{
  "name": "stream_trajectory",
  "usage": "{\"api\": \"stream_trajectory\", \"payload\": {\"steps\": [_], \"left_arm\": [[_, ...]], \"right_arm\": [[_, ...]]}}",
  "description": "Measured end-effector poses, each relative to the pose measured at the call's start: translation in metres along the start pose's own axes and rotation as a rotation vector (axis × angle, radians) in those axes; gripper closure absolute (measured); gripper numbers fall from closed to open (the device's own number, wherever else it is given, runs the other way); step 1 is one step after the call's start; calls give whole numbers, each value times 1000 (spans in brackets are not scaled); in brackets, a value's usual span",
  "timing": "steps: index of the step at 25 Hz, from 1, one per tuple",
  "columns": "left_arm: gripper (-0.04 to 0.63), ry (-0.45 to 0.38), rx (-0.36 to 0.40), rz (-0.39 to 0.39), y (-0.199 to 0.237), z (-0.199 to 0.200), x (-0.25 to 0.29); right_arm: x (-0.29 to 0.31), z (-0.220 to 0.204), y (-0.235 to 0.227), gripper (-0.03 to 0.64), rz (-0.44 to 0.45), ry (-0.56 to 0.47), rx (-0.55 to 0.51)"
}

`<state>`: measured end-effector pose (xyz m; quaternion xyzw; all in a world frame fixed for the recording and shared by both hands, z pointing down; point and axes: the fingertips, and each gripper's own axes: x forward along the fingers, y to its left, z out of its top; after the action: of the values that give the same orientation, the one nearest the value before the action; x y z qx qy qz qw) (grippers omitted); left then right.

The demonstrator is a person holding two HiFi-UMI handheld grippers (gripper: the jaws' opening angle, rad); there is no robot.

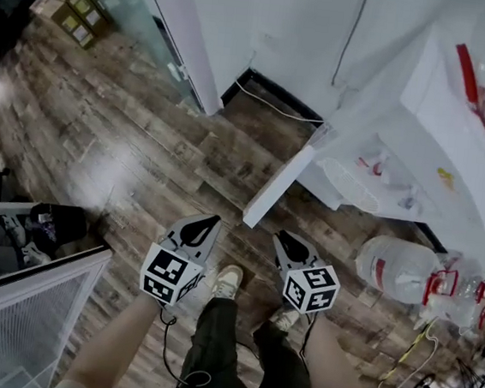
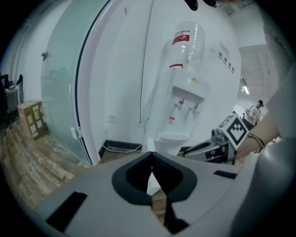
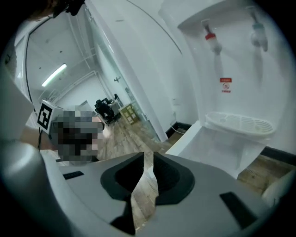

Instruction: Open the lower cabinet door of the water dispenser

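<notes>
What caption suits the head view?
Empty left gripper and right gripper face the open lower door of the water dispenser.

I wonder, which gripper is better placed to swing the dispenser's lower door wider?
Right, probably. The right gripper sits on the inner-face side of the ajar lower door, so it could push it outward. The left gripper, jaws together, faces the door nearly edge-on.

The water dispenser (image 1: pixel 445 115) stands at the head view's upper right, its lower cabinet door (image 1: pixel 278 184) swung out toward centre. A bottle (image 1: pixel 394 268) lies on the floor (image 1: pixel 142 161) lower right, boxes (image 1: pixel 77 9) upper left.
</notes>
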<state>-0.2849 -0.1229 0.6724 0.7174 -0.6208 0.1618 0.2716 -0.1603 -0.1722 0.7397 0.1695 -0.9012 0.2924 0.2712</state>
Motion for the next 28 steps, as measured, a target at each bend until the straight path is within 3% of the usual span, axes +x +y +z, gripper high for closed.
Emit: {"api": "stream_trajectory", "payload": {"steps": [5,16,24,28], "left_arm": [[590,-32,54,-2,-17,61,-19],[590,-126,138,-41,-90,190,-66],[590,-198,134,-70,-146,260,-111],[591,-231,146,-95,-179,286,-139]], "right_arm": [[-73,42,-8,563,-72,-70,20],[-229,133,12,588,-214,-191,-62],[-329,174,35,611,-282,-272,-42],[-378,198,57,611,-296,-318,-80]]}}
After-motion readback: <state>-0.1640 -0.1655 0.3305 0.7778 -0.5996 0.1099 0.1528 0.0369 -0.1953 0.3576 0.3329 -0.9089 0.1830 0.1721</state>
